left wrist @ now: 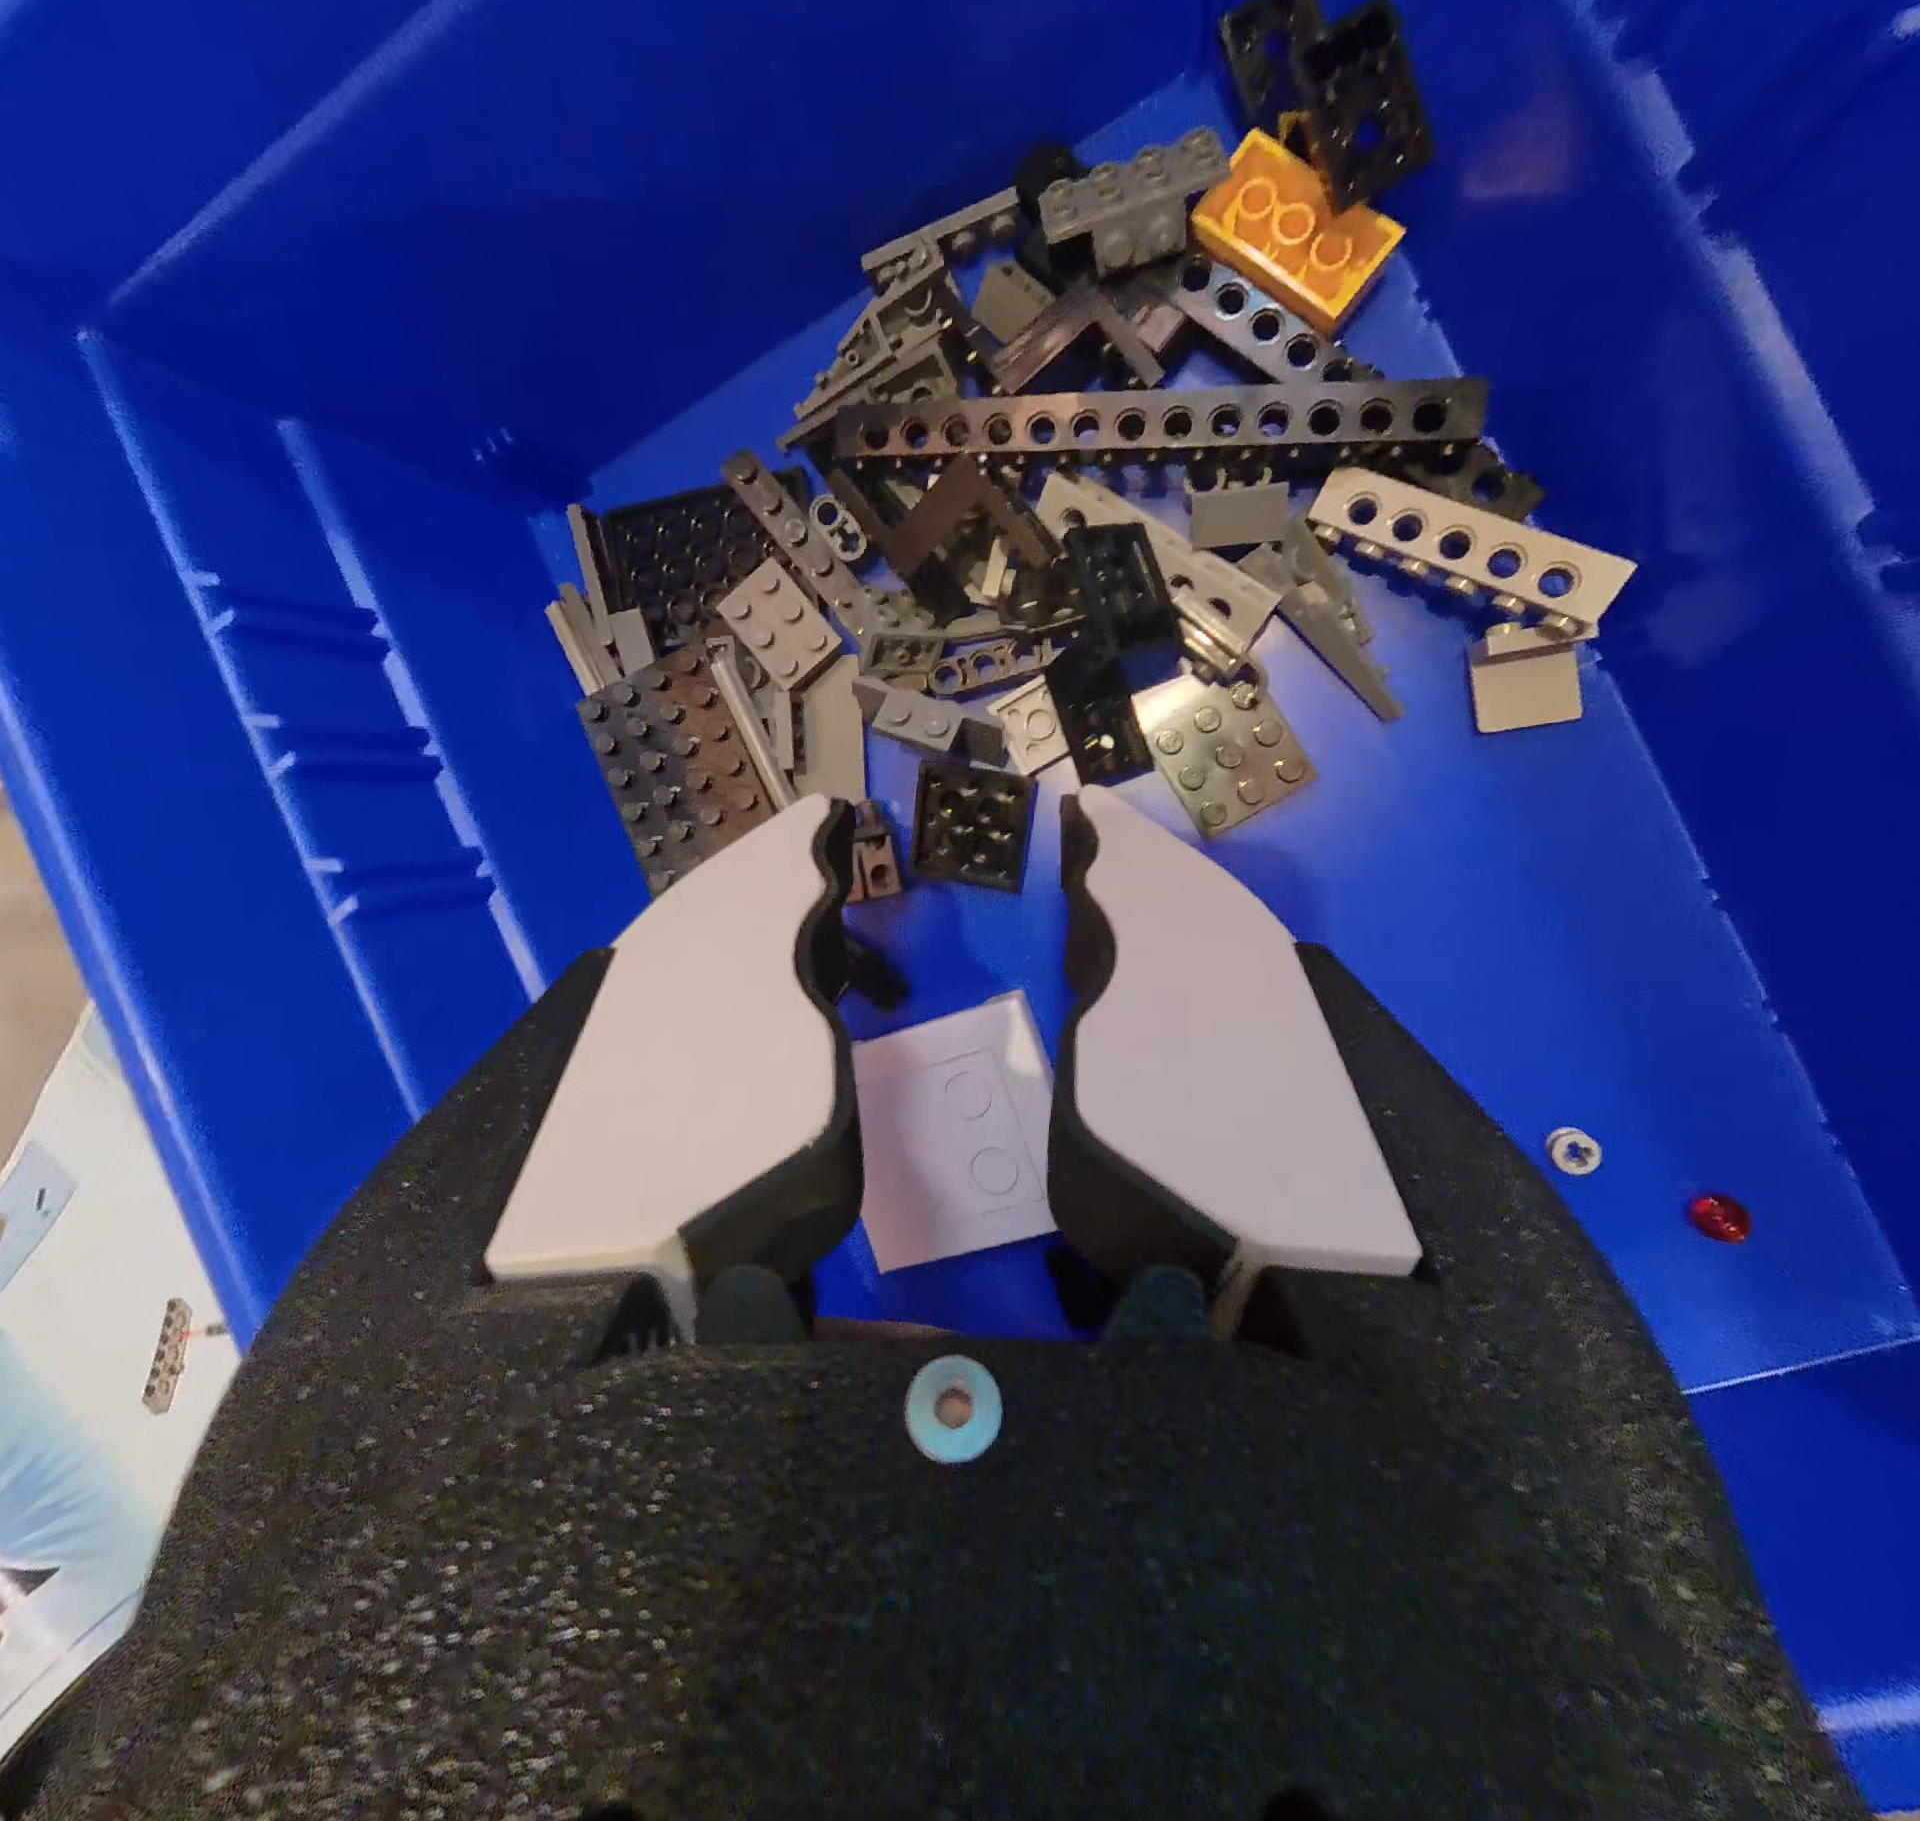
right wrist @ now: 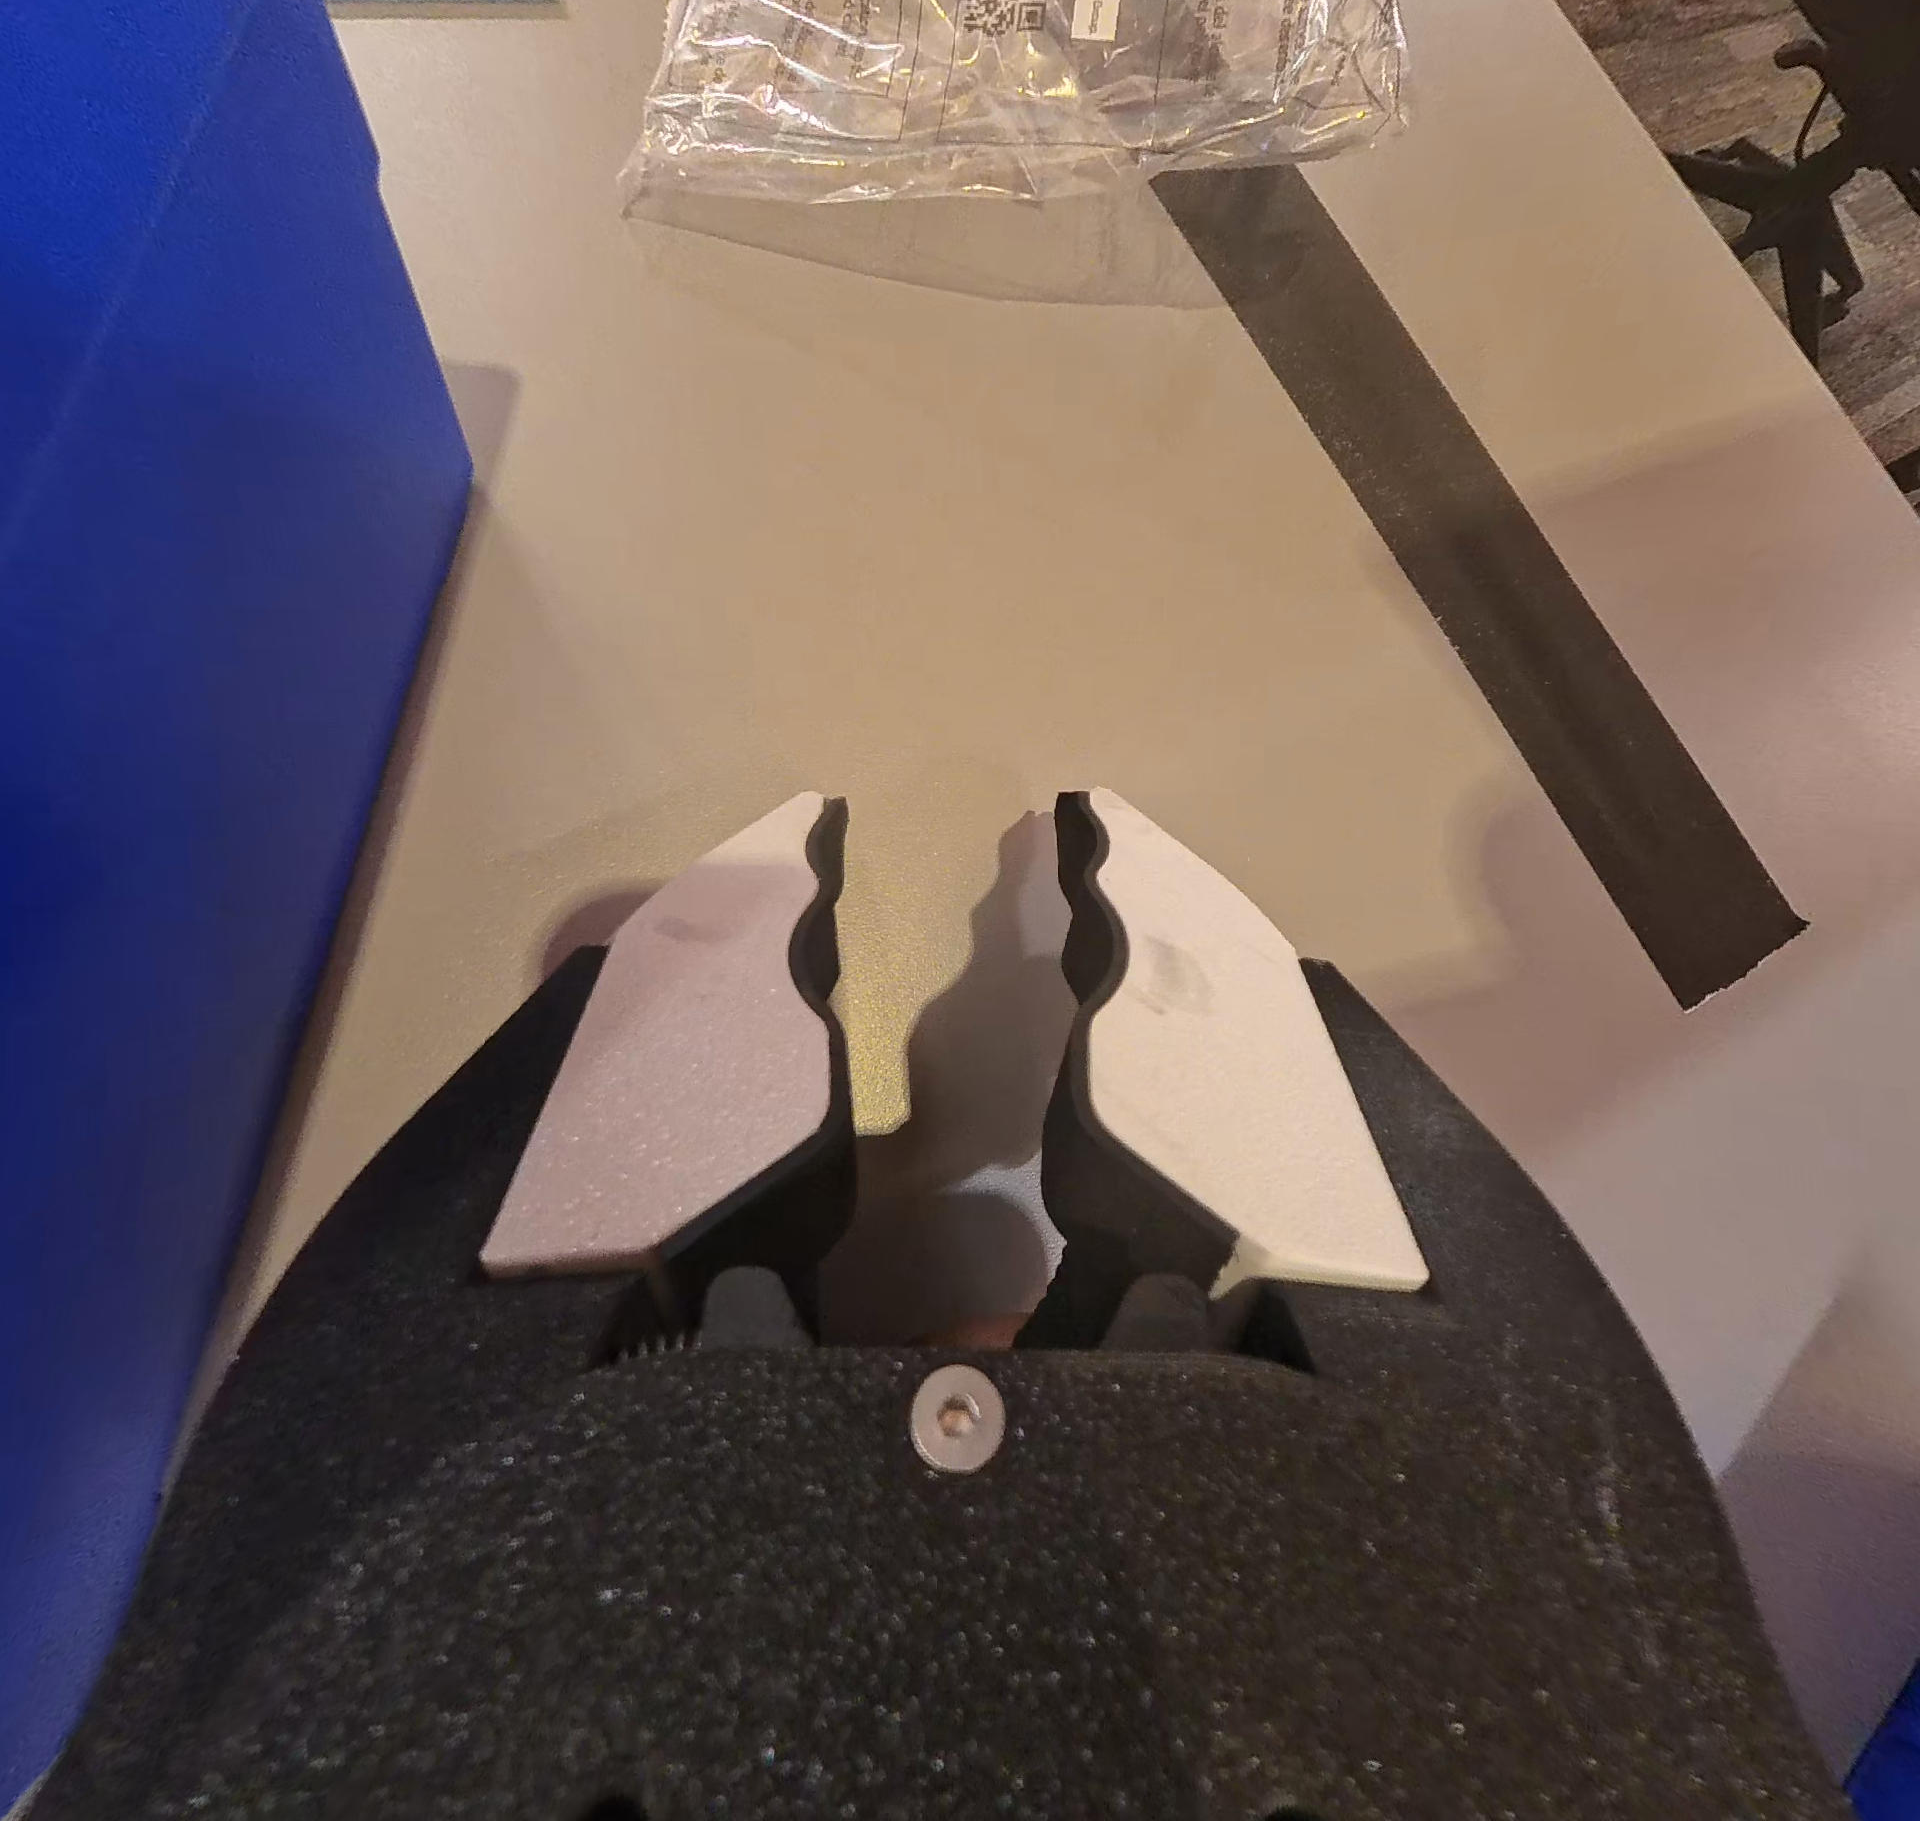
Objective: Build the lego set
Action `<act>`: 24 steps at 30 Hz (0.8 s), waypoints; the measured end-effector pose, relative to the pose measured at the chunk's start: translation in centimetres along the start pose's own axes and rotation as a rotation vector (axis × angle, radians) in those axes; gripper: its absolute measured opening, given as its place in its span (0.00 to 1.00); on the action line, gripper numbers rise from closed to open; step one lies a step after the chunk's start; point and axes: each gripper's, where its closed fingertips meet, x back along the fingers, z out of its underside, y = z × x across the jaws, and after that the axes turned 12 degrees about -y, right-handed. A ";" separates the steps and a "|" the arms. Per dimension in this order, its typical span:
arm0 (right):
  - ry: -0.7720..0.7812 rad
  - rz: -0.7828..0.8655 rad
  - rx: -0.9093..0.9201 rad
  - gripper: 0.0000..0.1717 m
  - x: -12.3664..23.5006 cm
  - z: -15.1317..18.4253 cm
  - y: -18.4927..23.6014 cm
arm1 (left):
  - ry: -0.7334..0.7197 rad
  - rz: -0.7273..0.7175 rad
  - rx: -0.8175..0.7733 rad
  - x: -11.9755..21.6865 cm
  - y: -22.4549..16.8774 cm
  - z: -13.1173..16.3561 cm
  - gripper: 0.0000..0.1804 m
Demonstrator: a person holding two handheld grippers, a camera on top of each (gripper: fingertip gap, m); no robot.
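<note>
My left gripper (left wrist: 951, 815) is open inside a blue bin (left wrist: 416, 441), just above its floor. A small black square plate (left wrist: 971, 826) lies on the floor between the fingertips, with a gap to each pad. A tiny dark brick with a hole (left wrist: 871, 852) lies right next to the left fingertip (left wrist: 800, 836). Beyond them is a heap of grey and black bricks (left wrist: 1039, 545), with a long black holed beam (left wrist: 1143, 426) and a clear orange brick (left wrist: 1294, 239). My right gripper (right wrist: 945, 810) is open and empty over a beige table (right wrist: 935, 524), beside the bin's outer wall (right wrist: 156, 524).
A white printed slip (left wrist: 956, 1137) lies on the bin floor under my left fingers, with a screw head (left wrist: 1572, 1148) and a small red piece (left wrist: 1720, 1215) to the right. On the table are a clear plastic bag (right wrist: 1018, 57) and a black tape strip (right wrist: 1507, 545). A booklet (left wrist: 62, 1356) lies outside the bin.
</note>
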 end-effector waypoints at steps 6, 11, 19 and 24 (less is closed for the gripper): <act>-0.001 0.002 0.003 0.23 0.0 0.0 0.0 | 0.071 -0.132 -0.036 0.3 1.8 1.0 0.15; -0.001 0.001 0.002 0.23 0.0 0.0 0.0 | 0.121 -0.173 -0.053 -0.4 2.5 1.6 0.13; -0.002 0.002 0.006 0.23 0.0 0.0 0.0 | 0.158 -0.155 -0.060 -1.0 2.3 2.2 0.11; -0.002 0.002 0.006 0.23 0.0 0.0 0.0 | 0.199 -0.152 -0.126 -0.4 2.2 2.4 0.13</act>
